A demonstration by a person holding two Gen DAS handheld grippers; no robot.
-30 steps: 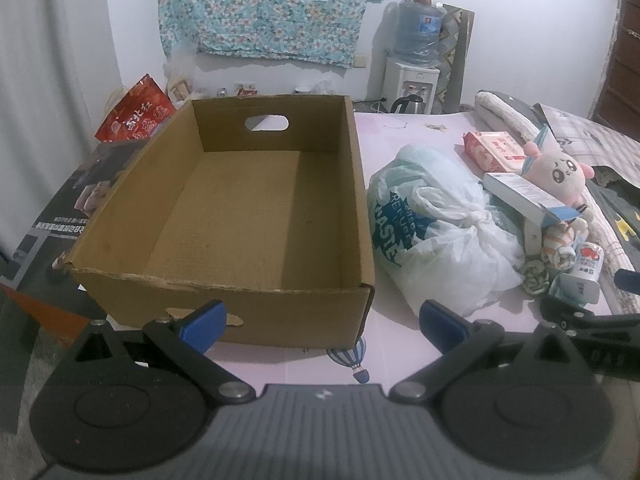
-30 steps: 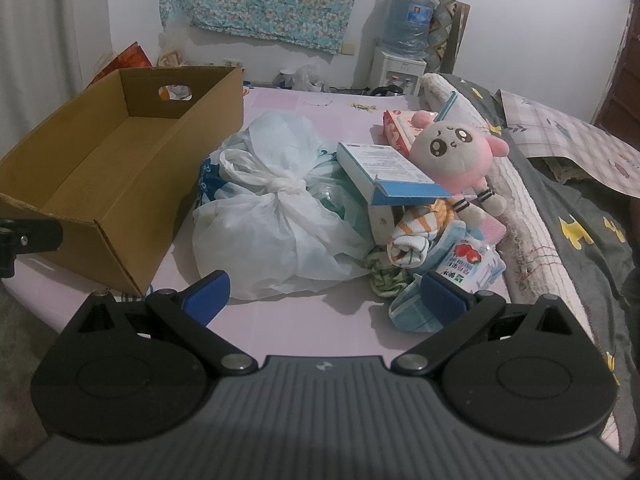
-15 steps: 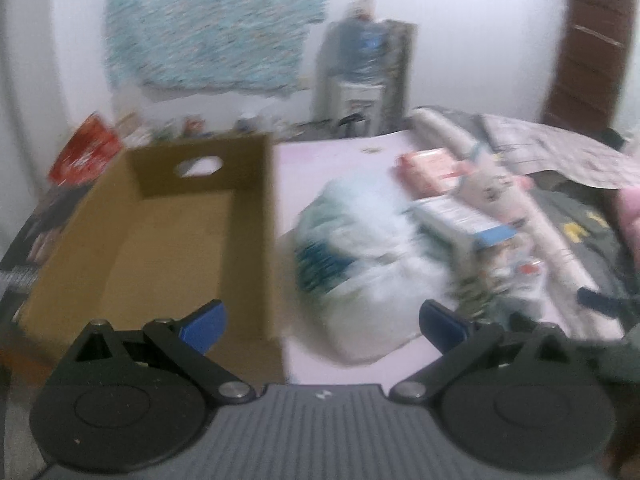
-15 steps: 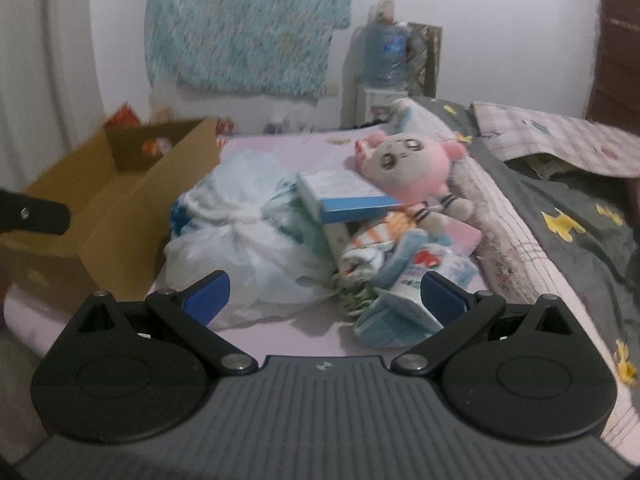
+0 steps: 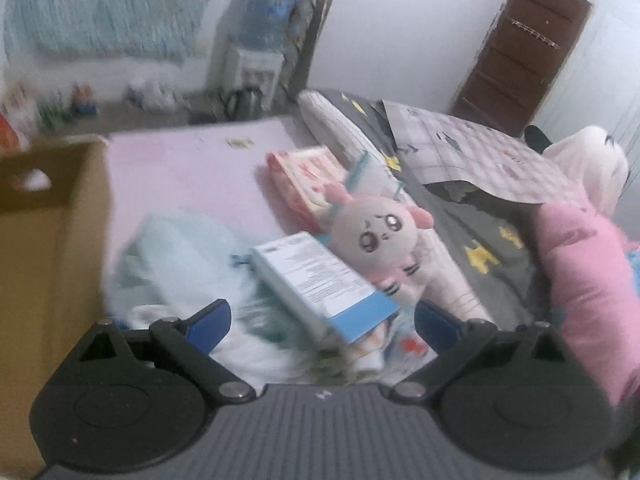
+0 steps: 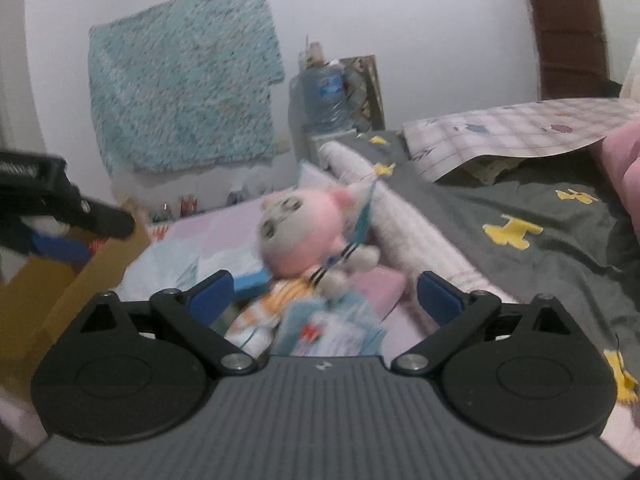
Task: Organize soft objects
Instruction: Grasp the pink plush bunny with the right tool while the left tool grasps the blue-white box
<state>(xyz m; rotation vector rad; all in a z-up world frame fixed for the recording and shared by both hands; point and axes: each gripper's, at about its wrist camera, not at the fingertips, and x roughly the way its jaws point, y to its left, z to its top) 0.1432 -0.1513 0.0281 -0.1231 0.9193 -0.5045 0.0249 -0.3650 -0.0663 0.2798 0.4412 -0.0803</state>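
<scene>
Pink round-headed plush doll lies just behind the white-and-blue cardboard box; my right hand-held gripper and left hand-held gripper both gape released, the right's jaws having just narrowed slightly.

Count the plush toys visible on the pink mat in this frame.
1. A pink plush lies at the right of the pile, leaning on the white-and-blue box, beside the bed's grey blanket. The heap may hide others.

The blue-and-white box leans against the pink plush, crowding the approach from the cardboard box side.
</scene>
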